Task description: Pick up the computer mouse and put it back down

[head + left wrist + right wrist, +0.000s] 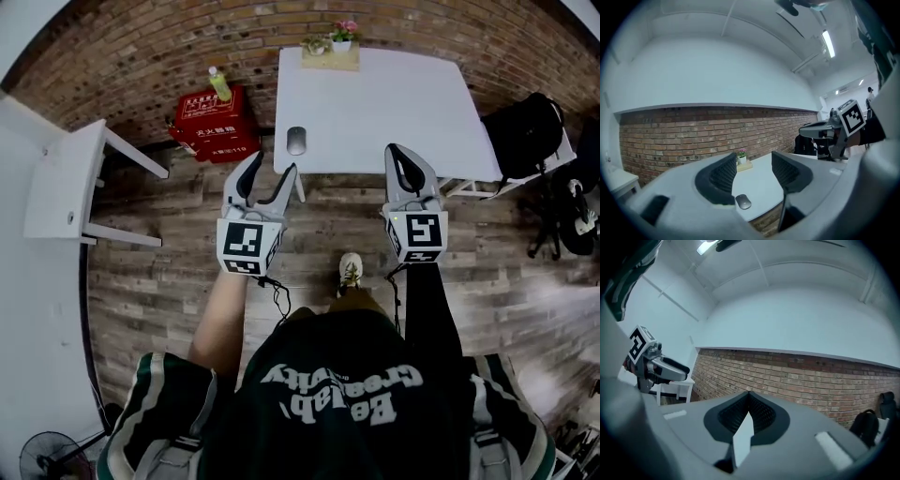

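Note:
A grey computer mouse [296, 141] lies near the front left edge of the white table [394, 103]. In the left gripper view the mouse [743, 202] shows low between the jaws, some way ahead on the table [764, 185]. My left gripper [270, 169] is held over the floor just short of the table edge, open with nothing between its fingers [723, 176]. My right gripper [398, 152] is at the table's front edge, well right of the mouse. In its own view the right gripper [749, 409] has its jaws shut together, empty.
A small potted plant [342, 33] on a wooden block stands at the table's far edge. Left of the table are a red box [211, 122] with a bottle on it and a white side table [66, 178]. A black bag [525, 127] sits at the right. The brick wall [141, 47] is behind.

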A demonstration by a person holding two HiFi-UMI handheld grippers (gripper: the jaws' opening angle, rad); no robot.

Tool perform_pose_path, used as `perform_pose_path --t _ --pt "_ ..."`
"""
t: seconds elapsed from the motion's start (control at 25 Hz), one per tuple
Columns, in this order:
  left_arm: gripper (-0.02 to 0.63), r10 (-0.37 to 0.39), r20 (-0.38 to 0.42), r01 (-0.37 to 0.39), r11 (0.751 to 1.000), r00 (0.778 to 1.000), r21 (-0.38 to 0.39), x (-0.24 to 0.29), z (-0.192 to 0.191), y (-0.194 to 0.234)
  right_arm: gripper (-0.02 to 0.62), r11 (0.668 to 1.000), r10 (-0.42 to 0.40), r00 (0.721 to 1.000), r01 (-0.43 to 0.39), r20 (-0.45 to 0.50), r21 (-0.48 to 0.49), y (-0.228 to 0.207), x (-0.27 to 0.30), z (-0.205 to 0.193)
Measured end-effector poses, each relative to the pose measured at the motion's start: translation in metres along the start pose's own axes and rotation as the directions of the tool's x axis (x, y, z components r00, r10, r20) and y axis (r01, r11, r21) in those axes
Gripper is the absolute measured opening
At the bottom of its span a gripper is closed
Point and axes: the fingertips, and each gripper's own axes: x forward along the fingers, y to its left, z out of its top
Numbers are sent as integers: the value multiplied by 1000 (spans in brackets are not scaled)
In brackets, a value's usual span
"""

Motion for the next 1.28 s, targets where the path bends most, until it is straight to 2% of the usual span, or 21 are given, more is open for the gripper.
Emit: perform_pose_path --t 0.2,0.6,0.88,1.12,1.28 --pt "253 57 -15 -58 998 998 -20 56 1 10 14 998 68 997 -69 19 5 -39 55 -4" --pt "279 98 -50 -100 994 994 -49 135 0 22 14 985 168 984 -169 53 14 -84 133 -17" --pt "281 130 -97 -137 988 987 -71 154 -10 26 14 978 202 976 -205 78 38 -102 156 -21" --pt "279 167 -103 -179 977 981 -117 162 -10 30 14 976 206 974 -212 95 53 -114 165 -22" --pt "283 174 -127 -188 977 977 -105 169 -15 33 14 975 206 973 -213 107 65 -115 169 -20"
